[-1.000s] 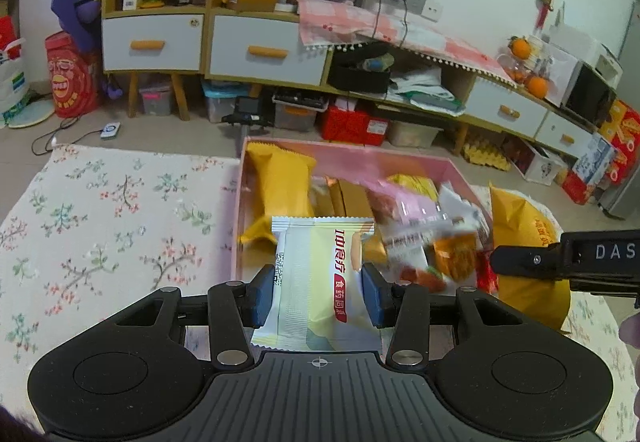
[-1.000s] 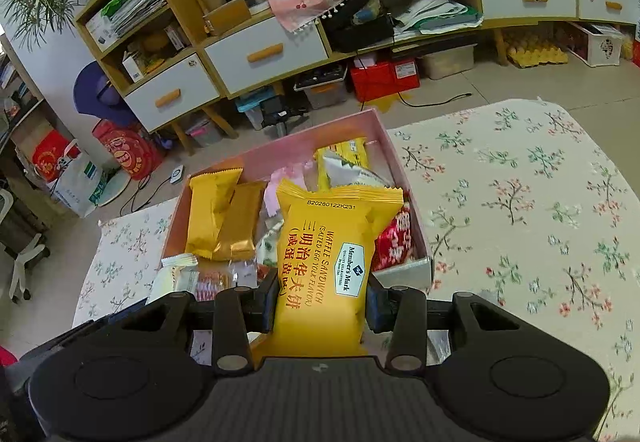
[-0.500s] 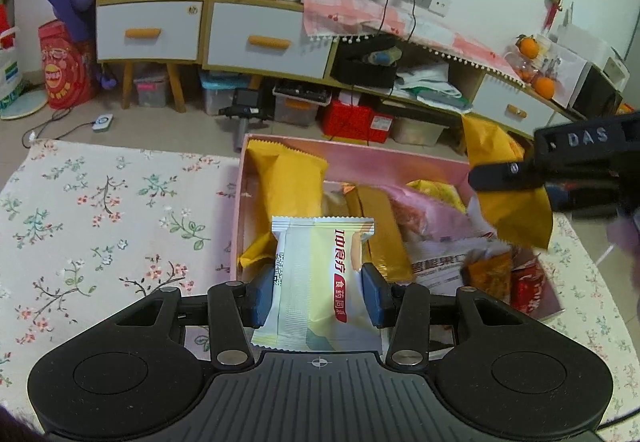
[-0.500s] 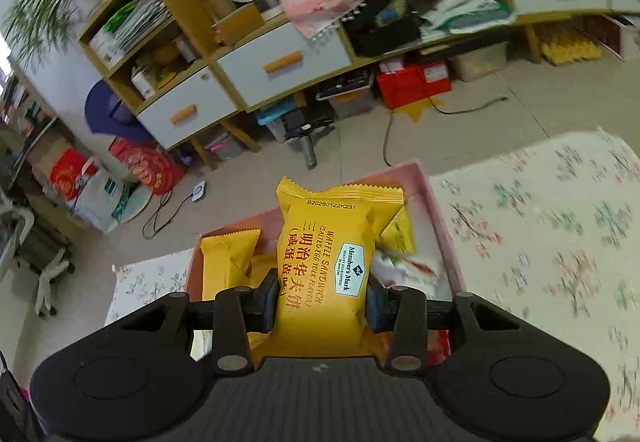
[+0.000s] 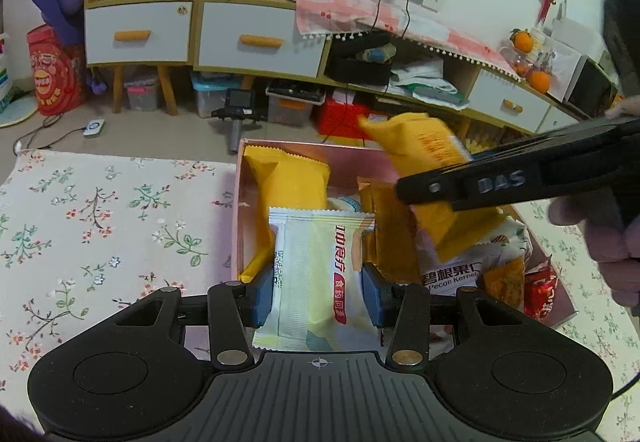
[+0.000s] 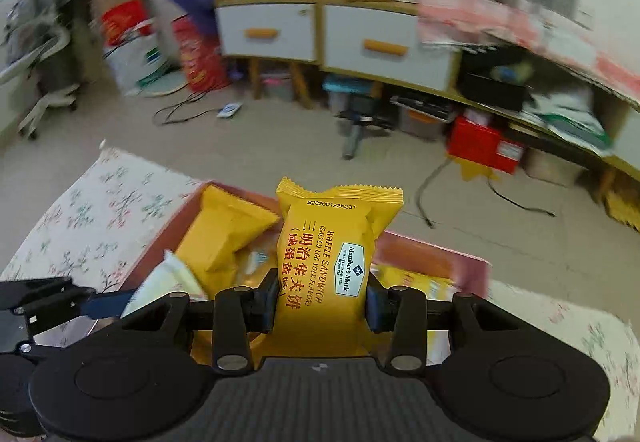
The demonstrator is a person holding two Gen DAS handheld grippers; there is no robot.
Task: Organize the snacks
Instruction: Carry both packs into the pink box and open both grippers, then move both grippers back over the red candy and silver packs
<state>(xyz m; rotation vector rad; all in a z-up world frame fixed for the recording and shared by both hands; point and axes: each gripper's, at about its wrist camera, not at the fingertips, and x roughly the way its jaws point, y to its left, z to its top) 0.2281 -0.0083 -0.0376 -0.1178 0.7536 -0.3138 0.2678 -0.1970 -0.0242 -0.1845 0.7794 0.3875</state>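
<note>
Floral cloth covers the table (image 5: 100,226), where a pink box (image 5: 236,202) of snacks sits before white-drawered cabinets. Left gripper (image 5: 318,292) clamps a pale packet (image 5: 316,274), upright between its pads, over the box's near end at 6 o'clock. Right gripper (image 6: 322,302) is closed on a yellow wafer pack (image 6: 332,262), tilted downward above the box; in the left view it reaches in from 3 o'clock, a hand (image 5: 616,242) behind it.

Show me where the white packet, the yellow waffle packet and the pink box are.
white packet (image 5: 320,274), left wrist view, middle of its front.
yellow waffle packet (image 6: 332,266), right wrist view, its printed front.
pink box (image 5: 236,202), left wrist view, its left wall.
</note>
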